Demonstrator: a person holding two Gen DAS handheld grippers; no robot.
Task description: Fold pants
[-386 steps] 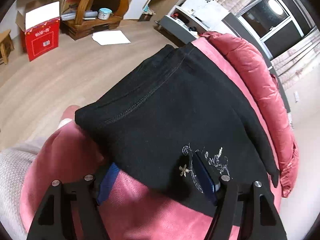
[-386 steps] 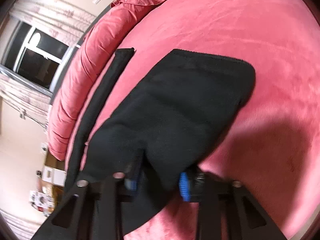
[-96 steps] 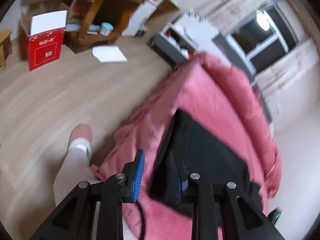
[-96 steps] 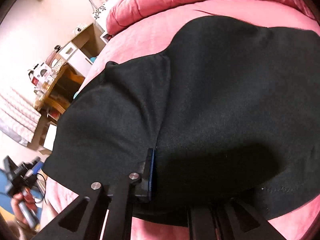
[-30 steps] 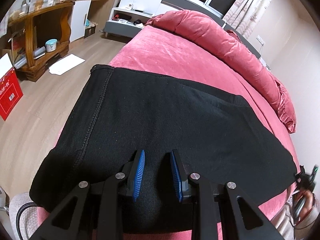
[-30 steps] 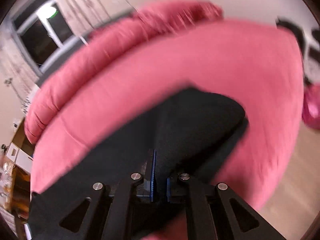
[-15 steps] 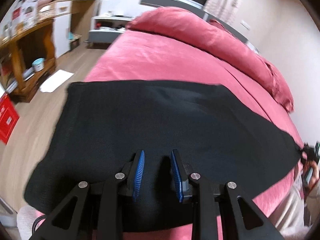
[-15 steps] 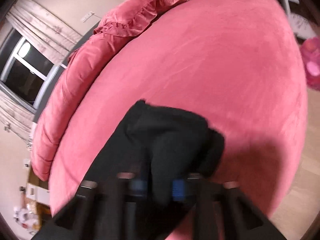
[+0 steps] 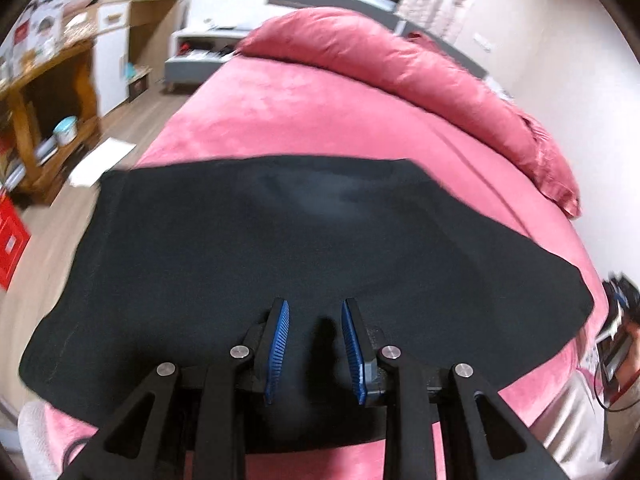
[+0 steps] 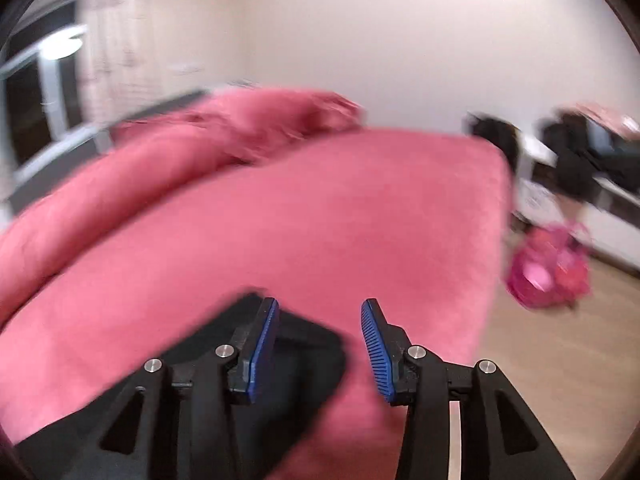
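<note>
A: Left wrist view: black pants lie flat on the pink bed, near its front edge. Long axis runs left-right across the view, 1 end near the bed's left edge by the wood floor, the other tapering toward the right edge. Which end is the waist, cannot tell.

B: Left gripper?

A: Low over the near edge of the pants, jaws parted with a gap between the 2 blue pads, nothing pinched.

B: Right wrist view?

A: Blurred. Right gripper has its jaws spread wide, nothing between them. 1 rounded end of the pants sits under and left of the left finger, on the bed near its right edge.

B: Containers?

A: Wooden shelf unit at left with a small round tin on the lower shelf, contents not readable. Red box on the floor, cropped. Pink bag on the floor right of the bed, blurred. Rolled pink duvet along the head of the bed.
</note>
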